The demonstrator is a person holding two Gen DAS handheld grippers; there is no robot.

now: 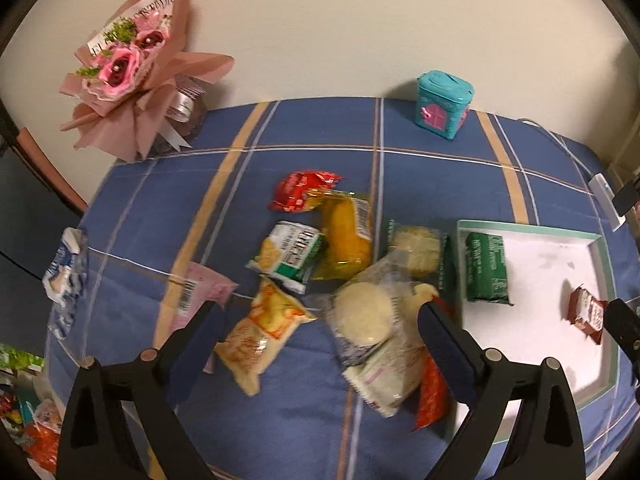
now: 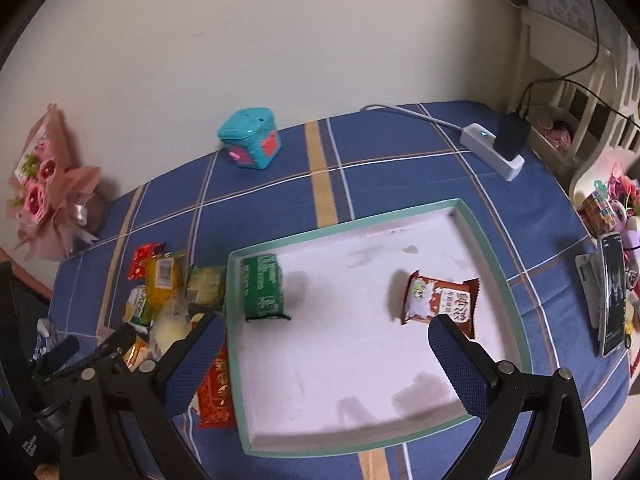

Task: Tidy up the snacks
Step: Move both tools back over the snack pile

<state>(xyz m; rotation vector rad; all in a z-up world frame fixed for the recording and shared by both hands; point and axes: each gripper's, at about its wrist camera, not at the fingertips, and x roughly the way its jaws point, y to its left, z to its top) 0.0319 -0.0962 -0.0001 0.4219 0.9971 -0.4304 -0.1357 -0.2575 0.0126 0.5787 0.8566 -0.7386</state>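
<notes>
A pile of snack packets lies on the blue plaid cloth: a red packet [image 1: 299,191], a yellow one [image 1: 349,236], a green-and-white cracker packet [image 1: 289,255], an orange-white packet [image 1: 262,330] and a clear bag with a pale round cake [image 1: 366,318]. My left gripper [image 1: 320,322] is open and empty above the pile. A white tray with a green rim [image 2: 492,248] holds a green packet [image 2: 264,287] and a brown packet [image 2: 440,300]. My right gripper [image 2: 324,338] is open and empty above the tray. The pile also shows in the right wrist view [image 2: 168,292].
A pink flower bouquet [image 1: 132,60] and a teal toy box [image 1: 442,104] stand at the back by the wall. A white charger block with a cable [image 2: 496,144] sits back right. A phone on a stand [image 2: 612,296] is at the right edge. More packets [image 1: 24,400] lie at the left.
</notes>
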